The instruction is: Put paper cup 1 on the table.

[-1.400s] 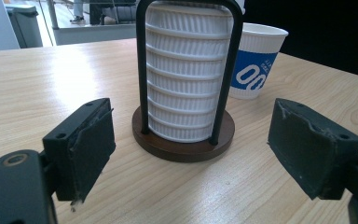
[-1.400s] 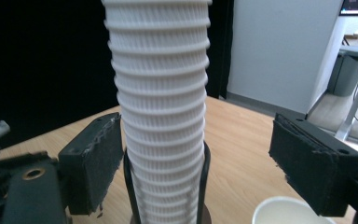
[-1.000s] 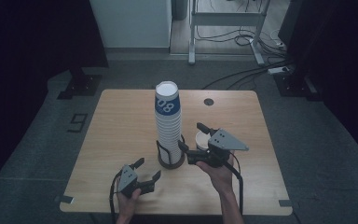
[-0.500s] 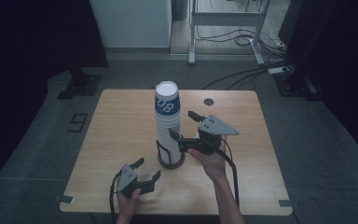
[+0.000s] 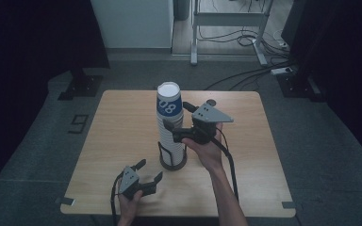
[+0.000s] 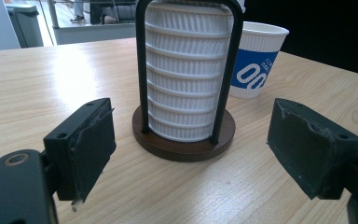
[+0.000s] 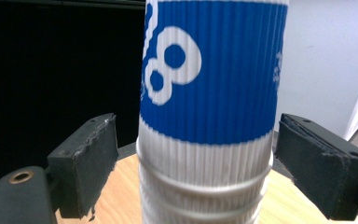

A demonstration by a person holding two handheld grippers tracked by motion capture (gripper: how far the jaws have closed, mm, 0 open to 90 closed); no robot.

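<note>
Two grippers are at work over the wooden table (image 5: 122, 132), and the difference from a second ago lies with the right one. The right gripper (image 5: 175, 117) was then low beside the foot of the cup stack (image 5: 170, 127), close to the table; it has since risen and moved in toward the upper part of the stack, just below the blue-printed top cup (image 5: 169, 101). In the right gripper view its two black pads stand on either side of the stack (image 7: 209, 186), at the level where the blue band of the top cup (image 7: 214, 70) ends and the white ribbed cups begin; a gap shows between the left pad and the cup wall, and the right pad sits just at the cup's edge, so the jaws are apart and not pressing. The stack itself has not moved: it stands upright in the dark round holder (image 5: 172, 162) near the middle of the table, its black wire loop rising along the cups. The left gripper (image 5: 147, 173) has kept its place near the front edge, jaws spread wide with nothing between them, pointing at the holder base (image 6: 184, 140). In that view a single blue-and-white cup (image 6: 256, 60) stands on the table behind and beside the holder.
</note>
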